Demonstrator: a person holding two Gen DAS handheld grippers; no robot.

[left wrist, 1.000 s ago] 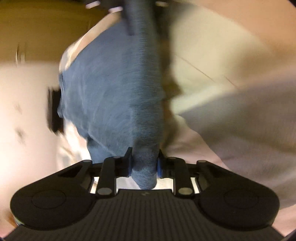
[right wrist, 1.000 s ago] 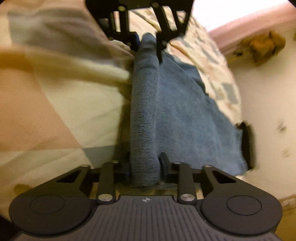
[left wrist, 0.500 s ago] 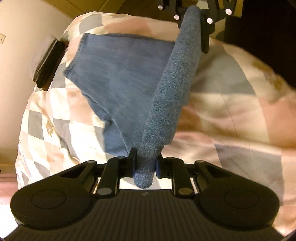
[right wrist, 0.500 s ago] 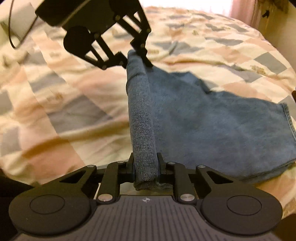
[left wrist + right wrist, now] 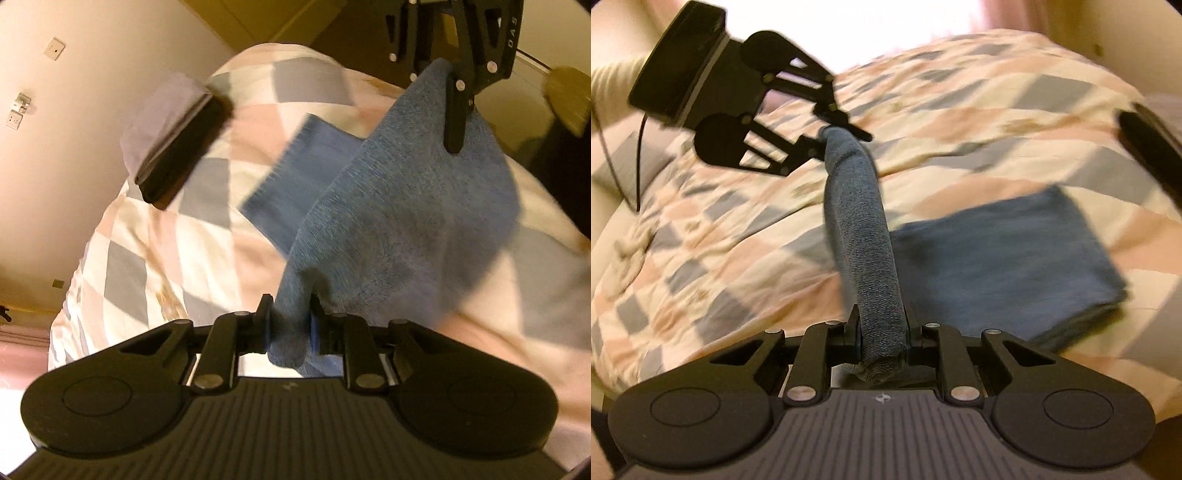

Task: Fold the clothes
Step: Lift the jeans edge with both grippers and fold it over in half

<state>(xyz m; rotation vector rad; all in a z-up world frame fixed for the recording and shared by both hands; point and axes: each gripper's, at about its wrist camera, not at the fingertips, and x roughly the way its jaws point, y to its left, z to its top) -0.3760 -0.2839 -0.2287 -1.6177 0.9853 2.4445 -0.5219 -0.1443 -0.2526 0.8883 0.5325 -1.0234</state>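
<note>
A blue denim garment hangs between my two grippers above a checked quilt. My left gripper is shut on one end of its thick folded edge. My right gripper at the top right pinches the other end. In the right wrist view my right gripper is shut on the rolled edge, which runs up to my left gripper. The lower part of the garment lies flat on the quilt.
A dark folded stack with a lavender layer rests near the bed's edge by the wall, and shows again as the dark stack at the right. A cream sleeve and a cable are behind the left gripper.
Both grippers rose and swung across the bed with the held edge. The garment lifted off the quilt, so only its far end still lies there.
</note>
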